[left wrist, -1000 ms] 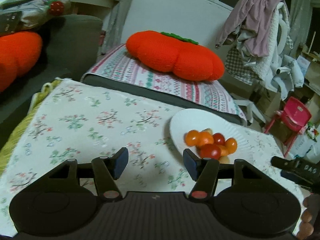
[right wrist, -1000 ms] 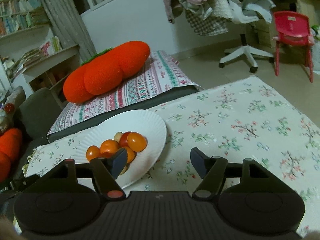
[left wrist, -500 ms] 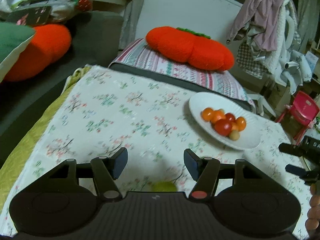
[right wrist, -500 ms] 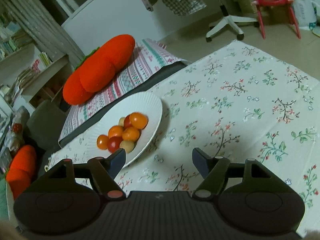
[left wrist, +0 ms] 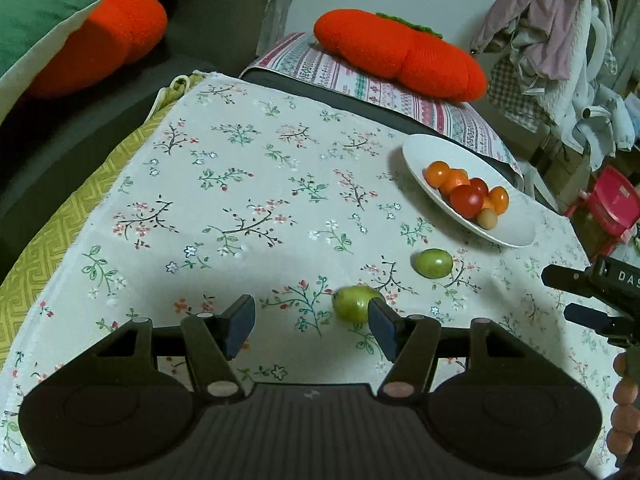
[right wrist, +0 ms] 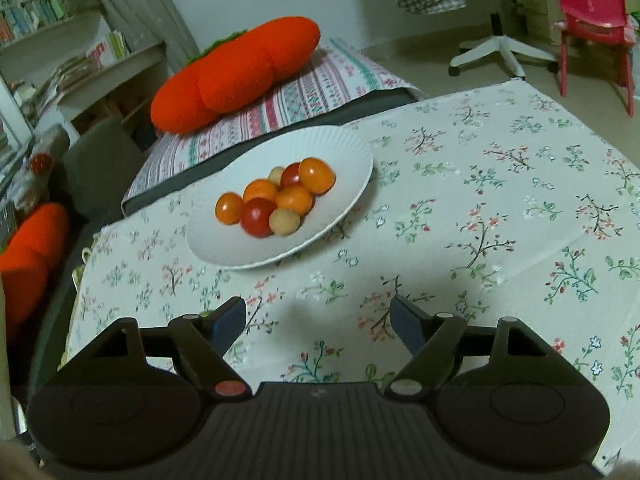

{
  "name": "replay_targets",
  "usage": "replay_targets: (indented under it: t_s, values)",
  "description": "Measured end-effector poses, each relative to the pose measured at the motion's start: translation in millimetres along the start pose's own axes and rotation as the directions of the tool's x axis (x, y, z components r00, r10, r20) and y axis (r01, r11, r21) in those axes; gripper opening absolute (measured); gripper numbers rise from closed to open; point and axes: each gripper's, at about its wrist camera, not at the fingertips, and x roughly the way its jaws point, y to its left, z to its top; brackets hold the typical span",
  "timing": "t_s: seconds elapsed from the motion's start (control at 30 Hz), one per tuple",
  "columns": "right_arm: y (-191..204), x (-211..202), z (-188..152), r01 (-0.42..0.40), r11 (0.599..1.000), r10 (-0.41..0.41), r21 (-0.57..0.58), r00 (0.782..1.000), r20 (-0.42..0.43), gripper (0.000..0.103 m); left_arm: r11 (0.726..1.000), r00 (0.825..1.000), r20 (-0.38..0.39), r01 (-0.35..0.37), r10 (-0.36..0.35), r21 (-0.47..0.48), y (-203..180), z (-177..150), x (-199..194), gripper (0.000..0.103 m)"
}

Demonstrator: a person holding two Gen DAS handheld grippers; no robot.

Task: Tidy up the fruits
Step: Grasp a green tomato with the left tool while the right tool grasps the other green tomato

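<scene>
Two green fruits are now seen on the floral tablecloth point(left wrist: 248, 184), where a second ago only the cloth and the plate were shown in the left wrist view. The view has been drawn back from the white plate point(left wrist: 516, 236), so the loose fruits have come into sight. The nearer green fruit point(left wrist: 354, 303) lies just beside the left gripper point(left wrist: 311, 322), close to its right-hand finger; whether it is touched cannot be told. The farther green fruit point(left wrist: 433, 263) lies between the nearer fruit and the plate, apart from both.

The left gripper is held at a middling width with nothing between its pads. The right gripper point(right wrist: 318, 322) is being opened wider, and only bare cloth is seen between its fingers. It is judged that the green fruits are what remains to be sorted, and that neither has yet been picked up.

The plate is the only container. A cluster of cherry tomatoes point(right wrist: 276, 202) is piled in it: orange, red and a few pale yellow ones, all touching. No green fruit is held in the plate.

Beyond the plate, an orange plush cushion point(right wrist: 236, 76) rests on a striped pillow point(right wrist: 320, 92).
</scene>
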Motion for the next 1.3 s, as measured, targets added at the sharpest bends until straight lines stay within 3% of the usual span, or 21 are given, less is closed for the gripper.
replay_targets:
  t_s: [0.53,0.73,0.8,0.87,1.17,1.3]
  values:
    - [21.2,10.6,-7.4,0.016,0.993,-0.021,-0.121,0.999,-0.036,0.081,0.992,1.0,0.003,-0.015,0.015,0.125,-32.0,-8.9,24.9,0.059]
    - [25.7,13.7,-8.5,0.018,0.99,-0.025,-0.142,0.999,-0.045,0.081,0.984,0.999,0.001,-0.037,0.037,0.172,-36.8,-6.5,38.4,0.04]
    - [26.2,14.5,-9.0,0.023,0.989,-0.03,-0.149,0.998,-0.047,0.081,0.981,0.999,0.005,-0.037,0.037,0.189,-37.8,-8.6,40.8,0.028]
    - [25.9,14.8,-8.9,0.026,0.988,-0.033,-0.15,0.998,-0.048,0.081,0.978,0.999,0.008,-0.043,0.043,0.202,-39.0,-9.3,41.6,0.028]
    - [30.4,20.2,-11.2,0.029,0.983,-0.04,-0.179,0.998,-0.058,0.081,0.988,1.0,-0.003,-0.014,0.015,0.152,-33.2,-4.6,35.3,0.027]
    - [41.0,30.8,-15.9,-0.001,0.973,-0.018,-0.231,0.997,-0.077,0.081,0.995,0.999,0.032,-0.004,0.001,0.099,-25.1,3.1,18.2,0.027]
